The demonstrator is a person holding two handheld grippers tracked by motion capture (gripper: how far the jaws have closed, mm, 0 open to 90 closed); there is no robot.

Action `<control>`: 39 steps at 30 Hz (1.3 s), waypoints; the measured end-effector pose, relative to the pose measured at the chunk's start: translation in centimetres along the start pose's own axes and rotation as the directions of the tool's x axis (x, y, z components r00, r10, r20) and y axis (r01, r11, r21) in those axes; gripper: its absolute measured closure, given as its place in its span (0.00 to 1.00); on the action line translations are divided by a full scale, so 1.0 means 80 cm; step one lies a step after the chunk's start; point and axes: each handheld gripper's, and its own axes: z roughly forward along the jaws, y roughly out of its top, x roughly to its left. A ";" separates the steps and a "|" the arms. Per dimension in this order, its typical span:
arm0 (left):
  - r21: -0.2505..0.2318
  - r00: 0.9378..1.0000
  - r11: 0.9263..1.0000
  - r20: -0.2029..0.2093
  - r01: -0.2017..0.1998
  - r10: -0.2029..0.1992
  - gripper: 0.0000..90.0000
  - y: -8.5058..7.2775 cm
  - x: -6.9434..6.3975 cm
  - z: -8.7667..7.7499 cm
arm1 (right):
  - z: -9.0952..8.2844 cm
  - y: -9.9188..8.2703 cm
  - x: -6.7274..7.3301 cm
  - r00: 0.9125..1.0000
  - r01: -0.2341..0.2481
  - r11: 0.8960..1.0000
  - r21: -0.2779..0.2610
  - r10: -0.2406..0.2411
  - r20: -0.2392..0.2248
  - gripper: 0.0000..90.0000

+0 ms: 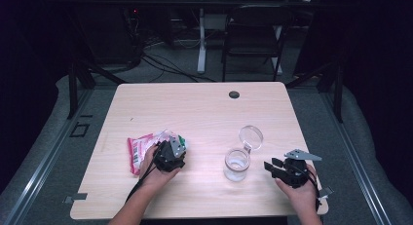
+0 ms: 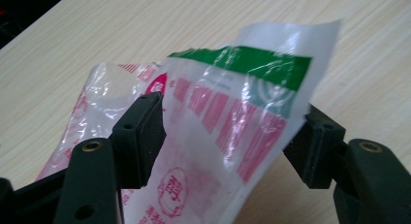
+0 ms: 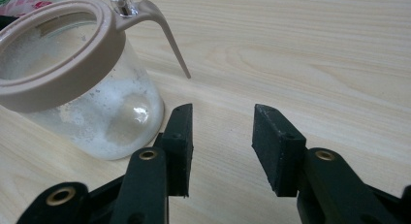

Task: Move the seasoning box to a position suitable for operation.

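high view shows two plastic packets (image 1: 146,149) under the left hand-held gripper (image 1: 170,154), jaws spread around one packet; one open glass jar (image 1: 237,164) stands near the right hand-held gripper (image 1: 275,167), jaws spread and empty. one pale wooden table (image 1: 195,108), one dark chair (image 1: 253,35) behind.

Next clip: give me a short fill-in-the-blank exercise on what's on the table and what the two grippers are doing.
1. The glass jar stands with its hinged lid swung ____.
2. The plastic packet lies between the fingers of the ____ gripper.
3. Nothing lies between the fingers of the right gripper; they stand ____.
4. The jar's rim is coloured ____.

Missing words: open; left; open; beige
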 end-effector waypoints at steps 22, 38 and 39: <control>-0.021 0.992 0.991 -0.013 0.129 -0.129 0.85 -0.005 0.035 -0.014 | 0.001 0.000 -0.001 1.000 -0.004 1.000 -0.003 0.004 0.001 0.65; -0.051 0.958 0.958 0.057 0.283 -0.280 0.99 -0.015 0.073 -0.028 | 0.003 0.000 -0.001 1.000 -0.005 1.000 -0.001 0.005 -0.003 0.65; -0.050 0.955 0.955 0.062 0.293 -0.290 0.99 -0.016 0.075 -0.029 | 0.003 0.000 -0.001 1.000 -0.005 1.000 -0.001 0.005 -0.004 0.65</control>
